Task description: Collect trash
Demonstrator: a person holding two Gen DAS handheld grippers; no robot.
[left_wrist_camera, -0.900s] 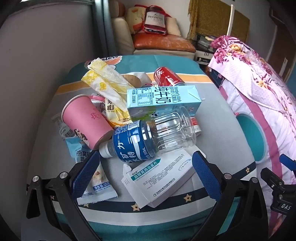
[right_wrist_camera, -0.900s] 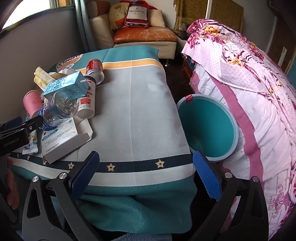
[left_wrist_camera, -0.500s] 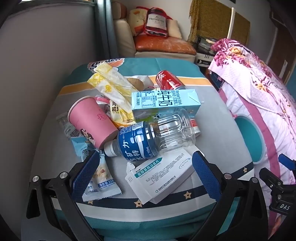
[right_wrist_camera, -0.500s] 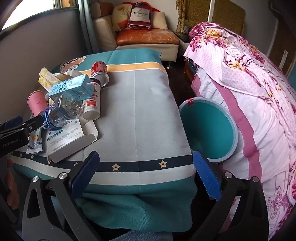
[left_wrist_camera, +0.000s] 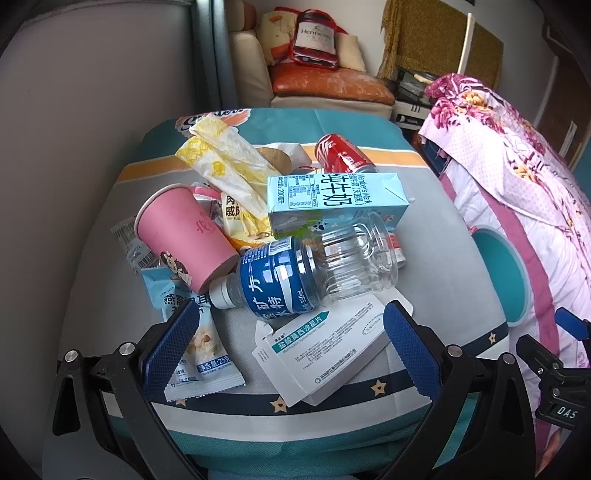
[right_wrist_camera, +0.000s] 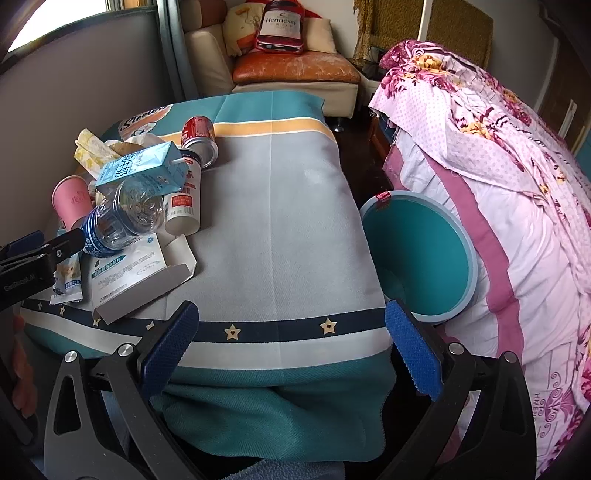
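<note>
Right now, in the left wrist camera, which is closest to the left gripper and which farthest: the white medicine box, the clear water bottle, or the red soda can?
1. White medicine box, between the open left gripper's fingertips.
2. Clear water bottle, just behind.
3. Red soda can, far back.

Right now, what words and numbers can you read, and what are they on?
"Hennessy": red bag on the sofa.
"Member's Mark", "纯牛奶", "200mL": blue milk carton.
"350mL": blue label of the clear water bottle.
"25克": snack packet.
"DAS": black right gripper body.
"HIMEN": pink bedsheet.
White medicine box, barcode wrapper: too small to read.
</note>
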